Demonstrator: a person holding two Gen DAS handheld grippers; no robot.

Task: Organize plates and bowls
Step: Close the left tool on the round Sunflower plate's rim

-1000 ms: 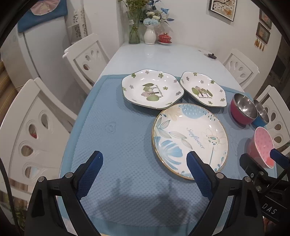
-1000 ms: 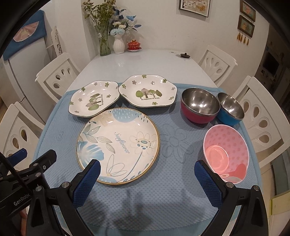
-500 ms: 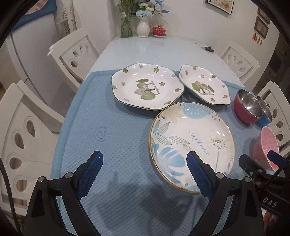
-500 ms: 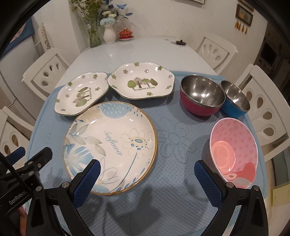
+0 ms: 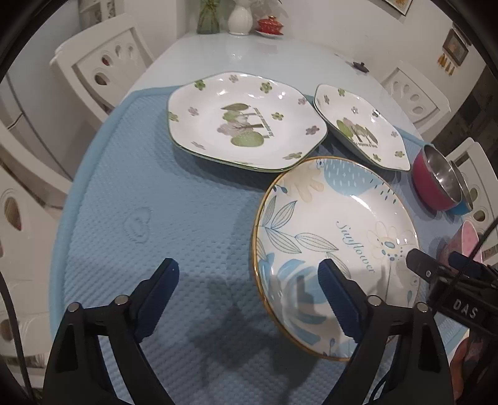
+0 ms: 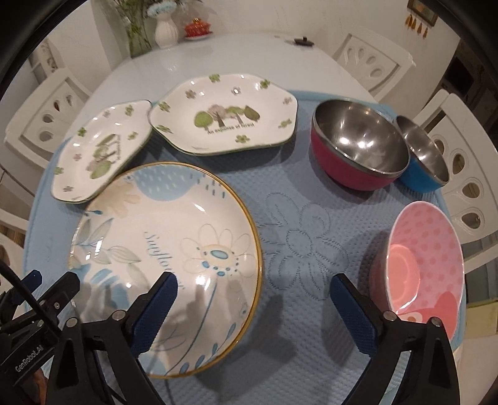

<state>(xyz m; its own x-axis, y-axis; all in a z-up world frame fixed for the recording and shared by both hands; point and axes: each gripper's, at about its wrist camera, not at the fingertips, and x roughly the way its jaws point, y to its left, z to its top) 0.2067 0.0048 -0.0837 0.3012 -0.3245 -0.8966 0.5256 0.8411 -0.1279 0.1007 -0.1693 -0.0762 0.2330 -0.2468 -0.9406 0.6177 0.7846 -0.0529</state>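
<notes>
A round sunflower plate (image 5: 336, 224) (image 6: 162, 236) with a gold rim lies on the blue mat (image 5: 155, 202). Behind it sit two white tree-pattern plates (image 6: 224, 115) (image 6: 99, 152). To the right stand a red steel bowl (image 6: 358, 146), a blue steel bowl (image 6: 426, 155) and a pink dotted bowl (image 6: 426, 258). My left gripper (image 5: 247, 271) hovers over the sunflower plate's left rim. My right gripper (image 6: 252, 280) straddles its right rim. Both jaws are closing and wide apart, and their pads press on nothing.
White chairs (image 5: 102, 62) (image 6: 460, 155) ring the table. Vases (image 6: 166, 28) and a small red pot (image 6: 196, 29) stand at the far end. A small dark object (image 6: 303, 40) lies on the bare white tabletop beyond the mat.
Both grippers have dropped and tilted down toward the sunflower plate, which now looks larger and sits under their fingers. The fingers of each stand slightly closer together.
</notes>
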